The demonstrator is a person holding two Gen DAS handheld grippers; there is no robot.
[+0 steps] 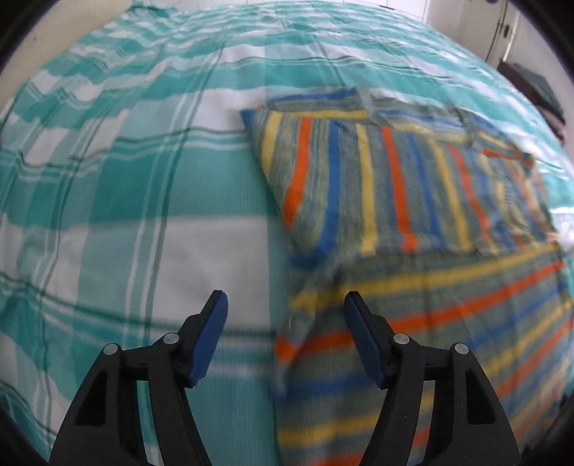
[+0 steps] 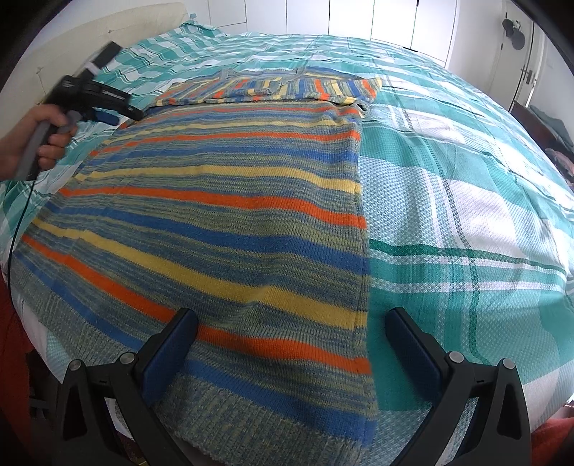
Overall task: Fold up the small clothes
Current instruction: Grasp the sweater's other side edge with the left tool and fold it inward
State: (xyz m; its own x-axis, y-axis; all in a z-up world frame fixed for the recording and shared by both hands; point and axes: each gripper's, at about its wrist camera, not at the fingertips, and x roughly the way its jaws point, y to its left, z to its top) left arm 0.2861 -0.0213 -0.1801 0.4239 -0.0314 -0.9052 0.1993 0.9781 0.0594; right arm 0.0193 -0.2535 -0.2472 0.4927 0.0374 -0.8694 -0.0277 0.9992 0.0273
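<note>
A knitted sweater [image 2: 222,215] with blue, yellow and orange stripes lies flat on the bed, its sleeves folded across the far end [image 2: 287,88]. My right gripper [image 2: 291,315] hovers open over the sweater's near hem and right edge, with nothing pinched. In the left wrist view the picture is blurred. My left gripper [image 1: 286,301] stands open above the sweater's side edge [image 1: 430,340], just short of the folded sleeve [image 1: 376,179]. The right wrist view also shows the left gripper [image 2: 122,111] at the sweater's far left, held by a hand [image 2: 43,132].
A teal and white checked cover [image 2: 466,215] spreads over the whole bed. A cream headboard [image 2: 71,43] is at the far left, and white cupboard doors [image 2: 394,18] stand behind. Dark furniture with clothes [image 2: 552,125] sits past the bed's right edge.
</note>
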